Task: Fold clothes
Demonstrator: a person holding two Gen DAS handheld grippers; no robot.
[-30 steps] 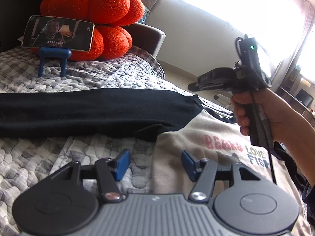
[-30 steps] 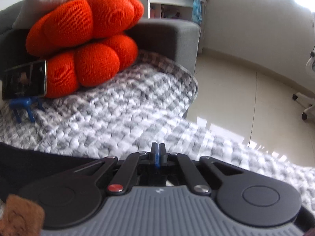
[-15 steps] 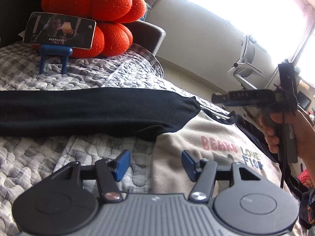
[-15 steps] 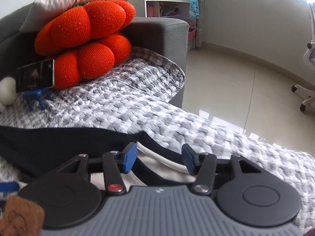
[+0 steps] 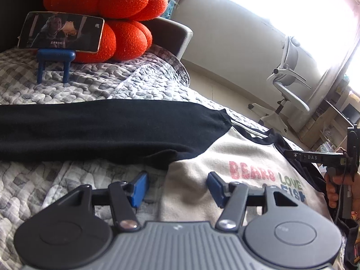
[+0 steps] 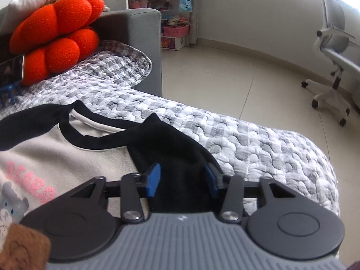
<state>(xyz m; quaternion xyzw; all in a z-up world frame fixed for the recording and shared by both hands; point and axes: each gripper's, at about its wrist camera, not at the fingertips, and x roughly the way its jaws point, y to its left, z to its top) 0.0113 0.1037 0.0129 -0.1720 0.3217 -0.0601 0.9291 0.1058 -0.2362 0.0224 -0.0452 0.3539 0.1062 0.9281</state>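
In the left wrist view, a phone on a blue stand is seen at the upper left, set against an orange pumpkin-shaped cushion. A grey quilted cover is spread beneath them. A raglan shirt, beige-bodied with black sleeves, is laid flat across the middle of the frame; one black sleeve is stretched toward the left edge, and the print "BEARS LOVE FISH" is read at centre right. At the bottom centre, the left gripper is held with its blue pads spread apart over the shirt's side edge; nothing is pinched. At the right edge, a hand is seen on a gripper handle. A white office chair stands at the upper right.

In the right wrist view, the shirt occupies the lower left, its black neckline at centre left. At the bottom centre, the right gripper is held with its pads parted; its jaws have just been closing. The other black sleeve lies between them, and no pinch is seen.
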